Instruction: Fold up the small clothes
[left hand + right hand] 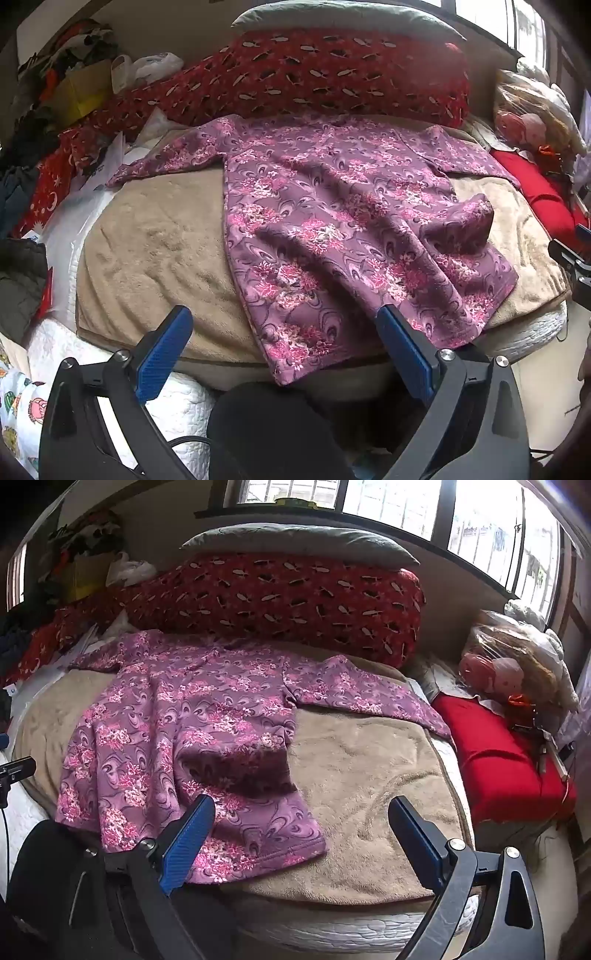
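both hand-held grippers, left (284, 350) and right (301, 834), gape wide and empty above the floral top's (332, 221) hem; best pinch each hem corner squarely before folding.

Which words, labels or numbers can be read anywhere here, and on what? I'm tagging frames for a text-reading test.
No text can be read in either view.
White plastic bag beside the beige blanket: a small blue mark, too small and blurred to read.
Purple floral top: flower print only, no lettering.
Red patterned pillow: printed shapes, no words.
Red cloth with stars and moons: symbols only.
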A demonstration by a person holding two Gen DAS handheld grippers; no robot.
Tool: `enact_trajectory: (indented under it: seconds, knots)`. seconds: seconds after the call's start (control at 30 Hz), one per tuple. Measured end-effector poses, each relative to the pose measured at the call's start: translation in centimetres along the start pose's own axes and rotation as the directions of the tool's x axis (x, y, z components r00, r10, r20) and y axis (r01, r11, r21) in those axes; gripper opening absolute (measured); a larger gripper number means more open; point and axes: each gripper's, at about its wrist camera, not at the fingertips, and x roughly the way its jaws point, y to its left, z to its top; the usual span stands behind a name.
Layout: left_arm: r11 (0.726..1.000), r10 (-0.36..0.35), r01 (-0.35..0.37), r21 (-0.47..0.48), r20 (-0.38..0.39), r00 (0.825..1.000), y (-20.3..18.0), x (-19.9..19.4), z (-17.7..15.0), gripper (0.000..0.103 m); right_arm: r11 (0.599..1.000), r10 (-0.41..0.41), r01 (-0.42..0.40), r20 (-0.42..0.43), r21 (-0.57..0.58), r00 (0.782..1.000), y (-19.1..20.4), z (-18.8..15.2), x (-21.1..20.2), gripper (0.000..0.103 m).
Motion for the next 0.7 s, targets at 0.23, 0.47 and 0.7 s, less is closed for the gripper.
enact_trajectory:
  seconds: [0.23, 0.47, 0.7]
  knots:
    - [1.000, -0.009, 0.009, 0.005, -0.017, 1.000, -0.2, -0.4, 0.5, 0.101, 1.000, 0.009, -0.009, 0.006, 0.020, 1.000, -0.4, 0.2, -0.2, 0.096]
    - [0.999, -0.033, 0.033, -0.004, -0.002, 0.999, -0.7, -0.6, 0.0, 0.101, 0.999, 0.016, -0.017, 0.019, 0.030, 1.000, -0.4, 0.2, -0.5, 0.096]
    - [1.000, -0.031, 0.031, 0.001, -0.003, 1.000, -1.0, -0.9, -0.1, 0.101, 0.999, 0.020, -0.021, 0.032, 0.042, 0.999, -0.8, 0.1, -1.0, 0.096]
